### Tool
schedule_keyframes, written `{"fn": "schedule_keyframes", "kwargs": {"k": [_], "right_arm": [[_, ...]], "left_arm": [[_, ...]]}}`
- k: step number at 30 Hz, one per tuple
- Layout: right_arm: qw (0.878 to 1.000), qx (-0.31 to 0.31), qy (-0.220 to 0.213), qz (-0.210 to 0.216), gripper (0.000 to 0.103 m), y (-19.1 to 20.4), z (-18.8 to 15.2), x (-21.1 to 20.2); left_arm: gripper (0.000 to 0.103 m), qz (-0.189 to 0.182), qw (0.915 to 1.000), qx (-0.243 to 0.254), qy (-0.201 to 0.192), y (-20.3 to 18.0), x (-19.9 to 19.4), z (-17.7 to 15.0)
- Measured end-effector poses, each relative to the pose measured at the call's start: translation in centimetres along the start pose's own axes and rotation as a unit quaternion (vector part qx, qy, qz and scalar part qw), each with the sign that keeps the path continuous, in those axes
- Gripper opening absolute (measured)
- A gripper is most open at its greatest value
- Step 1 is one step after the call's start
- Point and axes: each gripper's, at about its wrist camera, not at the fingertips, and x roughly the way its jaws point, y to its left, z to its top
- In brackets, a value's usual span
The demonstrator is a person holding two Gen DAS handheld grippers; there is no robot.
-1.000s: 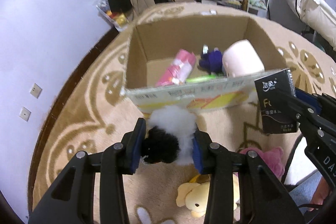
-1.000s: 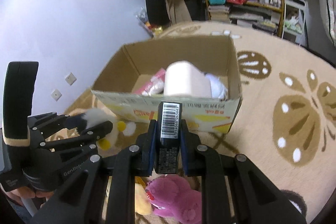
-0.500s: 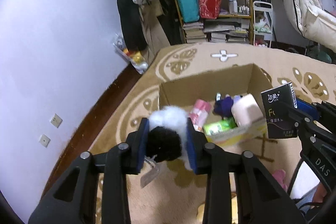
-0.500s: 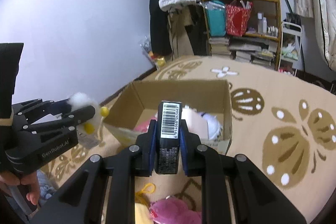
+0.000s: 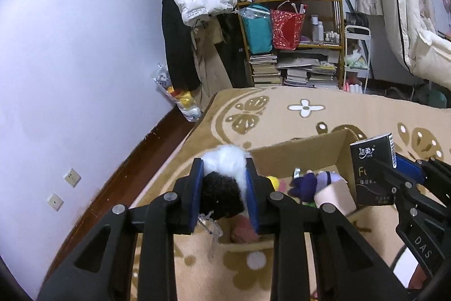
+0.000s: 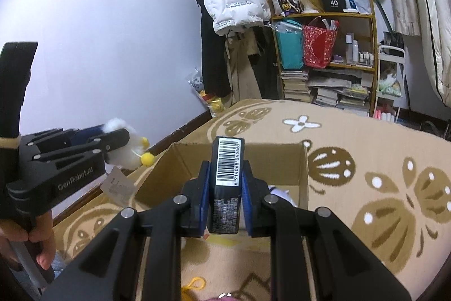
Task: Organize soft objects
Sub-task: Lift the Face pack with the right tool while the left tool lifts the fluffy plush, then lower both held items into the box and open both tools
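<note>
Above a cardboard box [image 5: 342,148] on the rug [image 6: 352,137], the left gripper [image 5: 224,189] clamps a plush toy [image 5: 222,182]; the right gripper [image 6: 225,205] clamps a tissue pack [image 6: 227,185].

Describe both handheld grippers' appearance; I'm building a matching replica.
Both are matte black plastic with open triangular linkage arms and silver pivot screws. The fingers carry blue pads. The left gripper reads "GenRobot.AI" in white on its side; the right gripper shows "DAS". A bare hand grips the left handle.
</note>
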Motion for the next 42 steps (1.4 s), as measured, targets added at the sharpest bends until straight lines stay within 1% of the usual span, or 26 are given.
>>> {"fn": "schedule_keyframes", "kwargs": {"k": [2,6,9,14,19,24,26,27,28,29,30,31,32,33,34,35,36,37,38,39,40,42], "right_arm": [[1.0,-0.001,-0.002,-0.001,0.021,-0.2,0.1,0.6],[1.0,-0.003,0.006,-0.005,0.021,-0.9,0.1,1.9],[1.0,0.0,0.016,-0.005,0.021,-1.4,0.0,3.0],[1.0,0.002,0.021,-0.005,0.021,-2.0,0.1,4.3],[1.0,0.01,0.029,0.0,0.021,-2.5,-0.2,5.2],[0.999,0.01,0.043,0.003,0.022,-2.6,-0.6,5.9],[0.999,0.007,0.049,-0.002,0.024,-2.4,-0.8,6.1],[0.999,0.006,0.05,-0.002,0.024,-2.4,-0.8,6.1],[0.999,0.006,0.051,-0.002,0.024,-2.4,-0.8,6.2],[0.999,0.006,0.051,-0.001,0.025,-2.2,-0.8,6.0],[0.999,0.006,0.051,-0.002,0.03,-2.2,-0.8,5.9],[0.999,0.005,0.049,-0.004,0.04,-2.1,-0.8,5.8],[0.999,0.004,0.047,-0.006,0.045,-2.1,-0.7,5.6],[0.999,0.004,0.042,-0.009,0.057,-2.0,-0.7,5.2],[0.999,0.004,0.037,-0.009,0.064,-1.9,-0.6,4.9],[0.999,0.006,0.034,-0.008,0.066,-1.9,-0.6,4.6],[0.999,0.007,0.032,-0.008,0.073,-1.8,-0.5,4.4],[0.999,0.009,0.032,-0.009,0.083,-1.8,-0.5,4.2],[0.999,0.012,0.031,-0.008,0.088,-1.8,-0.5,4.0],[0.999,0.016,0.03,-0.008,0.096,-1.7,-0.5,3.7],[0.999,0.017,0.029,-0.009,0.099,-1.7,-0.5,3.6],[0.999,0.021,0.031,-0.012,0.1,-1.6,-0.6,3.1]], "left_arm": [[0.026,0.006,1.0,0.005,-0.007,-0.1,0.5,0.6],[0.027,0.003,0.9998,0.012,-0.019,-0.5,1.3,1.4],[0.027,0.01,0.9995,0.025,-0.018,-1.1,2.4,1.7],[0.027,0.01,0.9996,0.027,-0.005,-1.8,4.3,1.2],[0.03,0.018,0.9993,0.025,0.019,-2.0,6.3,0.4],[0.031,0.027,0.9988,0.025,0.034,-2.0,7.1,0.0],[0.042,0.032,0.9986,0.025,0.035,-1.9,7.2,-0.1],[0.058,0.035,0.9985,0.024,0.034,-1.8,7.1,-0.2],[0.067,0.04,0.9986,0.022,0.028,-1.6,6.9,-0.3],[0.069,0.044,0.9986,0.021,0.022,-1.5,6.6,-0.3],[0.071,0.048,0.9984,0.02,0.019,-1.4,6.4,-0.3],[0.076,0.05,0.9984,0.02,0.02,-1.2,6.3,-0.3],[0.08,0.051,0.9983,0.019,0.022,-1.0,6.2,-0.3],[0.089,0.052,0.9983,0.017,0.022,-0.8,6.0,-0.4],[0.097,0.054,0.9982,0.013,0.02,-0.6,5.8,-0.4],[0.1,0.056,0.9982,0.01,0.019,-0.4,5.7,-0.4],[0.103,0.056,0.9983,0.005,0.017,-0.1,5.4,-0.4],[0.103,0.052,0.9985,-0.001,0.015,0.2,5.0,-0.6],[0.103,0.049,0.9987,-0.005,0.017,0.4,4.8,-0.6],[0.103,0.046,0.9987,-0.008,0.019,0.6,4.6,-0.7],[0.103,0.043,0.9988,-0.015,0.021,0.8,4.3,-1.0],[0.103,0.043,0.9986,-0.02,0.023,1.1,3.8,-1.2]]}}
